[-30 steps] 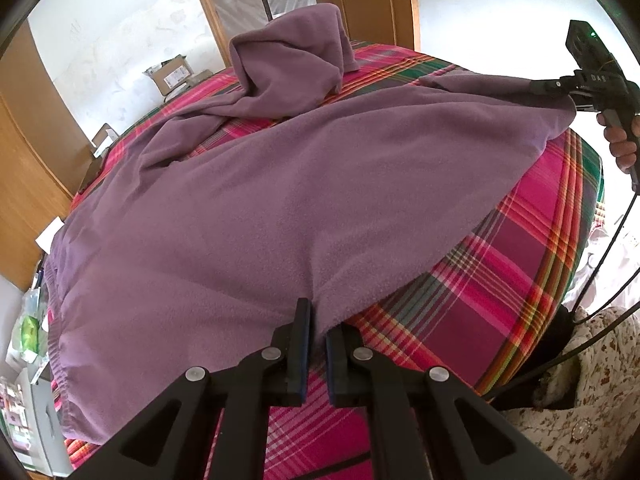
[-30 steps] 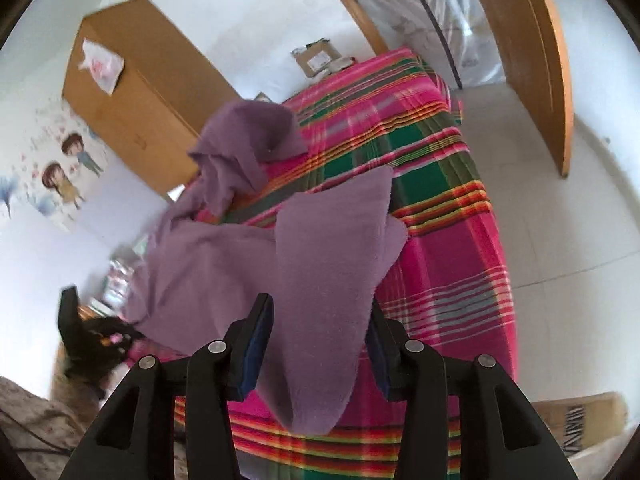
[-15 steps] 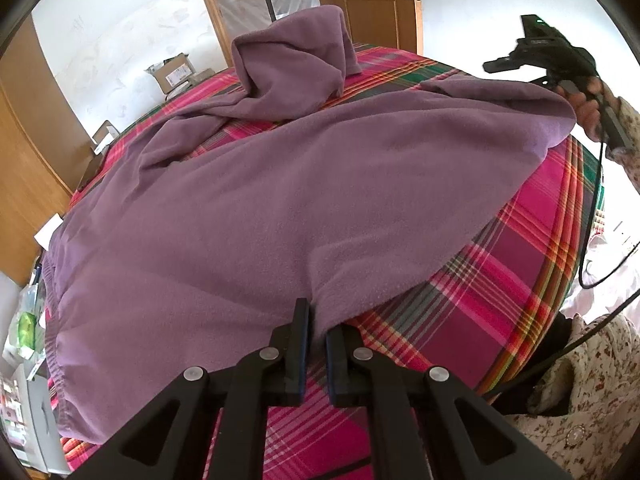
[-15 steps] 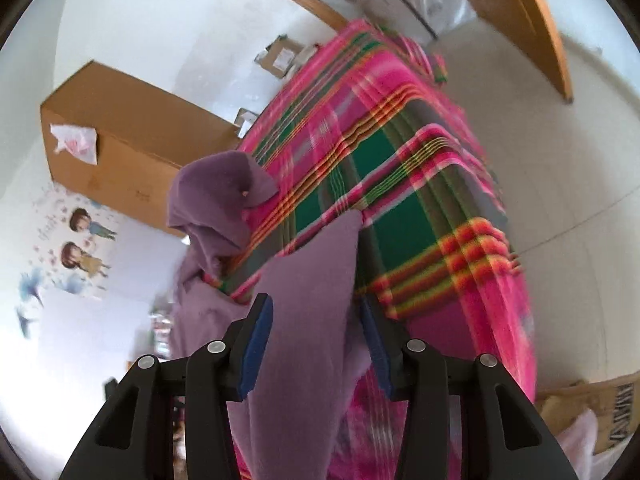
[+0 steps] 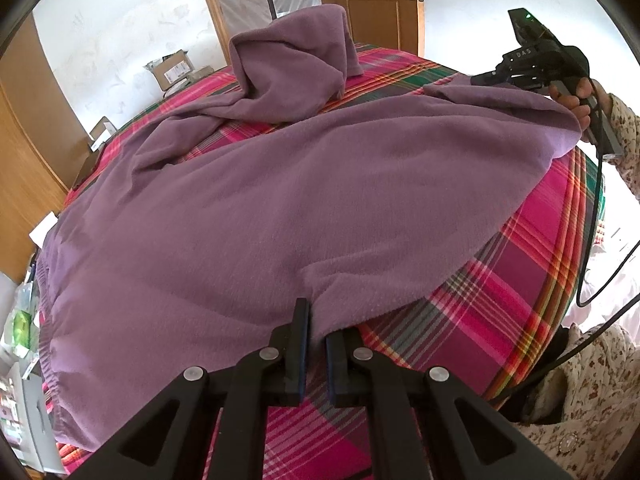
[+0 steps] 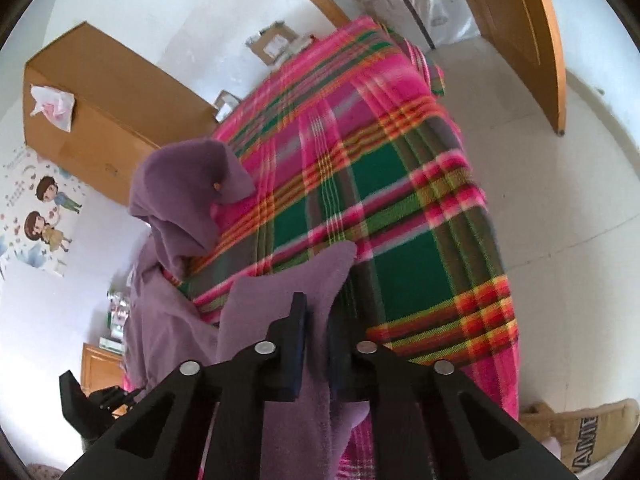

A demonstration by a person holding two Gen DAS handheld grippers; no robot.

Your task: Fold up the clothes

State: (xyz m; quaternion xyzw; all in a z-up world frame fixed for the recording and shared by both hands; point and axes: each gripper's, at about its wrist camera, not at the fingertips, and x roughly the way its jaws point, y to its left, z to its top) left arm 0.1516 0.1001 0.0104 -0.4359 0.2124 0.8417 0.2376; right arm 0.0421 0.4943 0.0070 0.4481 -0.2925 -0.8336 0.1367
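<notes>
A purple fleece garment (image 5: 280, 200) lies spread over the pink plaid bed cover (image 5: 520, 280), its far part bunched into a peak (image 5: 292, 72). My left gripper (image 5: 316, 336) is shut on the garment's near edge. At the far right, a hand holds my right gripper (image 5: 480, 79) at the garment's far corner. In the right wrist view the right gripper (image 6: 318, 320) is shut on that corner flap (image 6: 320, 272), which rises above the fingers and also hangs down below them. The bunched peak (image 6: 188, 184) stands to its left on the plaid cover (image 6: 380, 200).
A wooden wardrobe (image 6: 100, 112) stands by the bed's left side and a wooden door (image 5: 380, 0) behind it. Cardboard boxes (image 5: 172, 72) sit at the far end. A black cable (image 5: 592, 240) hangs from the right gripper past a floral sleeve (image 5: 624, 128). Tiled floor (image 6: 560, 220) lies to the right.
The right gripper moved along the garment's edge toward the far corner and closed on it. The left gripper kept still, shut on the near edge.
</notes>
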